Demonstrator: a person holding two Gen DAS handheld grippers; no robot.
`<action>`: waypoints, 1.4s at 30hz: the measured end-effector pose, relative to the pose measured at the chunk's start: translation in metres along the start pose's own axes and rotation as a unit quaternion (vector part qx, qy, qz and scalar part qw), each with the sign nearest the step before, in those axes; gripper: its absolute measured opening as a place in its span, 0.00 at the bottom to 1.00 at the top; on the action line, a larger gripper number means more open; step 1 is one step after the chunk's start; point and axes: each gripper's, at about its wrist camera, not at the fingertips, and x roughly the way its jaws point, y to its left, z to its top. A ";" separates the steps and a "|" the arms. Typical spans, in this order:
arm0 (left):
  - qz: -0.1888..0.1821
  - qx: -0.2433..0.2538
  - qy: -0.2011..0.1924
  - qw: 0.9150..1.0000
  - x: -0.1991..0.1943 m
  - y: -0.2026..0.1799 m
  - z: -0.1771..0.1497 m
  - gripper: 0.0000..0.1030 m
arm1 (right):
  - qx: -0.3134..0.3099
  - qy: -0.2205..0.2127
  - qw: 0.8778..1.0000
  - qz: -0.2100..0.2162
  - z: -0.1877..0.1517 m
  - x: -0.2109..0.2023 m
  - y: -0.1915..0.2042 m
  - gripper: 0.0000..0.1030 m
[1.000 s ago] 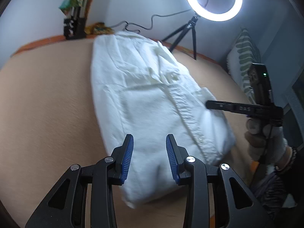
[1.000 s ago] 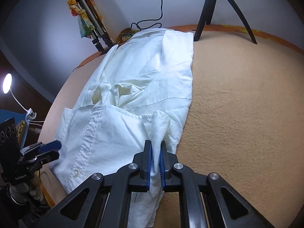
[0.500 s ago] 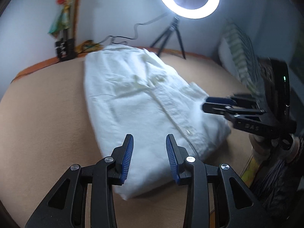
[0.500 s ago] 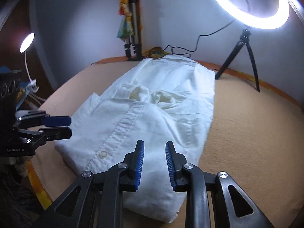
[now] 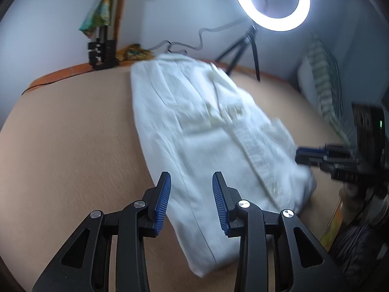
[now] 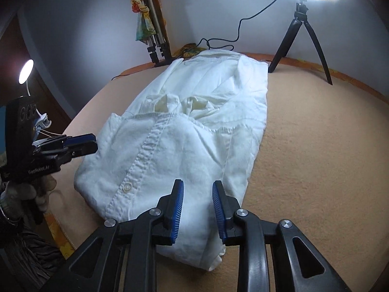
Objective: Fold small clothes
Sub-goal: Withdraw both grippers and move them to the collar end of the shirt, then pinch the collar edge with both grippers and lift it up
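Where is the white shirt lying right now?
The white shirt lies folded lengthwise on the tan surface, ahead of the open right claw, its far end near the ring light's tripod.

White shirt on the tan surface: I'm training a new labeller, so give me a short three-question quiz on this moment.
1. True or false: the right hand-held gripper is clamped on the shirt.
2. Which stands behind the shirt's far end? A) ring light on a tripod B) a laundry basket C) a chair
3. Fill in: the left hand-held gripper is ____.

Key: 1 false, its jaws stand apart over the cloth; 2 A; 3 open.
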 end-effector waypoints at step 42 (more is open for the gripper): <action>-0.001 -0.057 0.011 0.998 0.182 0.102 0.175 0.50 | 0.048 0.018 0.995 0.084 0.201 0.163 -0.155 0.36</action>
